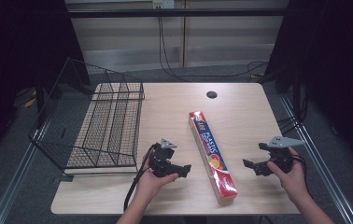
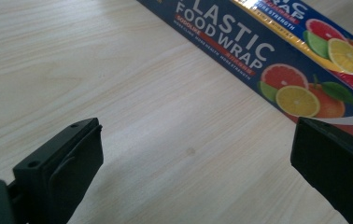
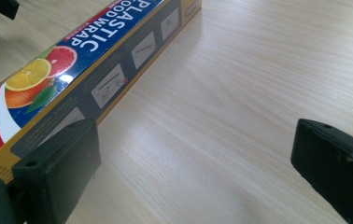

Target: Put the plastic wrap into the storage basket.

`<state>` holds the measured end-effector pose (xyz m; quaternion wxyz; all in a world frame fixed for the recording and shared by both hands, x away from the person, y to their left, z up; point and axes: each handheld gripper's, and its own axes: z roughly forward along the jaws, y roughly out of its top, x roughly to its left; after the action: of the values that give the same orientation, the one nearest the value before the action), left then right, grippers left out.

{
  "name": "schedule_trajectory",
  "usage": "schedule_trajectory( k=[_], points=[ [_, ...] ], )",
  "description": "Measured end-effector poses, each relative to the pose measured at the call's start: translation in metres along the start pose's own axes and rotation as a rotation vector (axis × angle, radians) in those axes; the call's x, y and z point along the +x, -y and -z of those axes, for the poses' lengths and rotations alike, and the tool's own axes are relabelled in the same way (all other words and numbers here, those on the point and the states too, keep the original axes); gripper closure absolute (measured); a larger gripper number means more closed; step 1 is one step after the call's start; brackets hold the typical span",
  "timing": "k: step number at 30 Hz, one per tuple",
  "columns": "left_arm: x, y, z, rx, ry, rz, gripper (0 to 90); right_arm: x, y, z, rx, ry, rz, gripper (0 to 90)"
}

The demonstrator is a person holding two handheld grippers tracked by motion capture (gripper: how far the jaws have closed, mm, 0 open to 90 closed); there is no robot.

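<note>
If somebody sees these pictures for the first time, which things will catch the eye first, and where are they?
First comes the long, colourful plastic wrap box, lying flat at the middle of the wooden table. On either side of it, a hand holds a black gripper with open jaws turned toward the box: the left gripper and the right gripper. A black wire basket stands at the table's left edge.

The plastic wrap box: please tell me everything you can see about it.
The plastic wrap box is long, narrow and looks like glossy cardboard. Its top is blue and red, with white "PLASTIC FOOD WRAP" lettering and pictures of citrus fruit; one yellow side carries small instruction drawings. It lies flat and closed on the wooden table, slightly diagonal, between the two open grippers. Nothing but the table touches it.
</note>
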<state>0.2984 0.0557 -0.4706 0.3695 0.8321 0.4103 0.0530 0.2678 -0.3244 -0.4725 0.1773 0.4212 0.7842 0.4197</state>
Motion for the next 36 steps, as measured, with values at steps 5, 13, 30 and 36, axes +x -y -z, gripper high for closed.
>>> schedule_trajectory(
  k=[5,13,30,36],
  points=[
    [-0.001,0.0,-0.002,0.006,0.006,0.012,2.7,-0.002,0.0,0.002,-0.005,0.013,-0.007,1.0],
    [-0.009,-0.009,-0.002,0.014,0.008,0.019,3.4,-0.003,0.0,0.003,-0.008,0.025,0.006,1.0],
    [-0.034,-0.054,-0.02,0.047,-0.008,0.03,3.6,-0.005,0.0,0.007,-0.023,0.03,-0.013,1.0],
    [-0.045,-0.069,-0.033,0.074,-0.02,0.027,2.7,-0.005,0.0,0.007,-0.024,0.03,-0.015,1.0]
  ],
)
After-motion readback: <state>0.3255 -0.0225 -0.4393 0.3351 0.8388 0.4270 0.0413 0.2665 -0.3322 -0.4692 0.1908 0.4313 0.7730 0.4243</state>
